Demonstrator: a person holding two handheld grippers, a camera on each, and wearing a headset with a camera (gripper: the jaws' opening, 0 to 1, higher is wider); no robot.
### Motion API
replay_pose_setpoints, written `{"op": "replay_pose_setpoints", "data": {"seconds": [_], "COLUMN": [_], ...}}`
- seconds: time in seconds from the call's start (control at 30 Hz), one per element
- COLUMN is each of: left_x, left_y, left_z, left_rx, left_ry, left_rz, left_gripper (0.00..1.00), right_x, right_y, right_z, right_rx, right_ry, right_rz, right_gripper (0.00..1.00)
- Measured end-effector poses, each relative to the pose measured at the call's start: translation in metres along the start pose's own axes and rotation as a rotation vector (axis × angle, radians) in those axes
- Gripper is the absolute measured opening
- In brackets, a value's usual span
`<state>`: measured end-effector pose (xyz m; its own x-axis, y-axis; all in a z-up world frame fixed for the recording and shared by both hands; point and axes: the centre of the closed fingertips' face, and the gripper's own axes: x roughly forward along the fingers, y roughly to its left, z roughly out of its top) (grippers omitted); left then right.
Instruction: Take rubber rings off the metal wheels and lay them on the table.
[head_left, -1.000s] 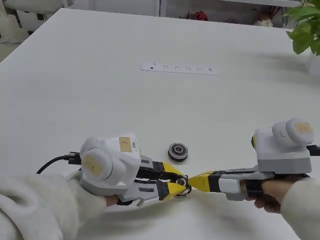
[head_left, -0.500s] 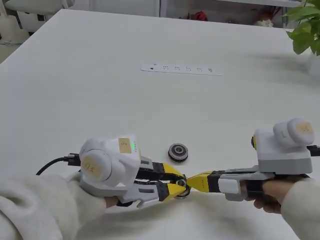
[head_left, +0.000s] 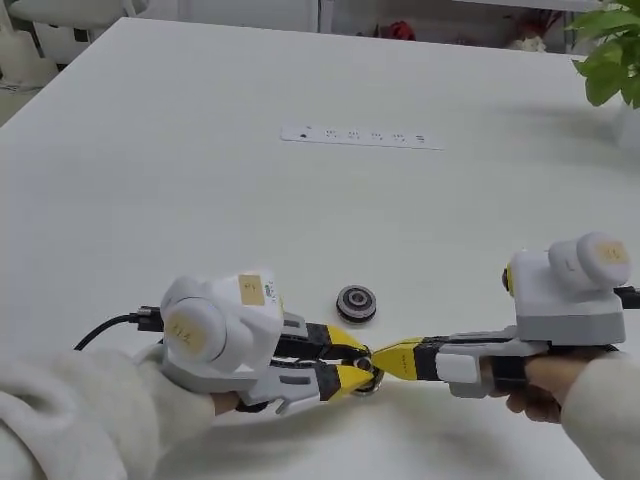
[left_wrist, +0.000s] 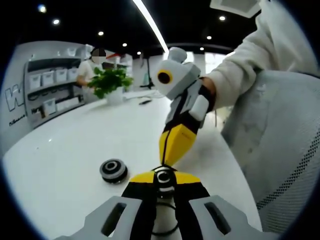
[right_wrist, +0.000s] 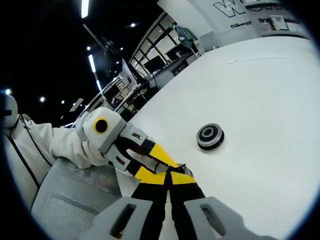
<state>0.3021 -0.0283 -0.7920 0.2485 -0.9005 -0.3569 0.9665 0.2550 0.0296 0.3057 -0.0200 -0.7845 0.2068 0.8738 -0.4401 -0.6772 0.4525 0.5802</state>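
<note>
Nearest, a wheel (left_wrist: 164, 176) is clamped betw. the jaws of the L gripper (head_left: 350, 368). The R gripper (right_wrist: 170, 176) is met tip to tip w/ it, jaws pressed together on a thin black rubber ring (right_wrist: 178, 166) at the wheel's rim. Just beyond, a 2nd wheel (head_left: 356, 302) is seen flat on the table (head_left: 200, 150). A power strip (head_left: 360, 137) is laid well back.

White table (head_left: 150, 150), 1 wheel (head_left: 356, 302), power strip (head_left: 360, 137)
</note>
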Motion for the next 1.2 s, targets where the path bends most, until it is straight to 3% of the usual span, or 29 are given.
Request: {"op": "replay_pose_setpoints", "data": {"seconds": [0.43,0.57,0.97,1.2], "left_x": [0.001,0.003,0.001,-0.009], "left_y": [0.000,0.000,-0.001,0.004], "left_z": [0.001,0.001,0.001,0.015], "left_rx": [-0.023,-0.016,-0.009,-0.034], "left_ry": [-0.014,-0.008,0.029,-0.010], "left_rz": [0.011,0.011,-0.001,0.010], "left_gripper": [0.13,0.14,0.17,0.20], "right_x": [-0.001,-0.001,-0.002,-0.004], "right_y": [-0.002,-0.009,-0.010,-0.011], "right_z": [0.001,-0.003,-0.003,0.000], "right_rx": [0.004,0.006,0.012,0.012], "right_ry": [-0.008,0.007,0.009,-0.003], "right_rz": [-0.005,-0.032,-0.039,-0.044], "right_gripper": [0.00,0.00,0.00,0.00]}}
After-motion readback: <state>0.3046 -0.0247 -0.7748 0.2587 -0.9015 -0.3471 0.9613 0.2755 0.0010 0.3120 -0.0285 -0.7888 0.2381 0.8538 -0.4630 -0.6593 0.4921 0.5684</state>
